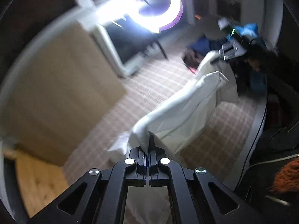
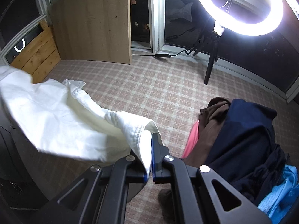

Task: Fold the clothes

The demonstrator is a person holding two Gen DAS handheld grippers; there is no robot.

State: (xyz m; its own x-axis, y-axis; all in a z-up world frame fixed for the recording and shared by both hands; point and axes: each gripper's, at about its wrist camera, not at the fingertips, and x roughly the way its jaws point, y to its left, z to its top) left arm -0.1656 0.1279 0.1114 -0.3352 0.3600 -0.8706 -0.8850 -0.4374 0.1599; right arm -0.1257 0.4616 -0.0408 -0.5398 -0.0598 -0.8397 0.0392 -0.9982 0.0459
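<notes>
A white garment point(image 1: 186, 110) hangs in the air between my two grippers, above a checked tablecloth point(image 1: 149, 85). My left gripper point(image 1: 149, 140) is shut on one edge of it at the bottom of the left wrist view. From there the cloth stretches up and right to my right gripper point(image 1: 222, 53), which pinches its far end. In the right wrist view the right gripper point(image 2: 150, 141) is shut on a corner of the white garment point(image 2: 56, 115), which sags away to the left. The left wrist view is blurred.
A pile of clothes point(image 2: 241, 136) in navy, brown, pink and light blue lies at the right on the checked tablecloth point(image 2: 149, 85). A lit ring light point(image 2: 241, 9) stands on a black tripod point(image 2: 211, 67) at the back. A wooden board point(image 2: 93, 22) leans by the window.
</notes>
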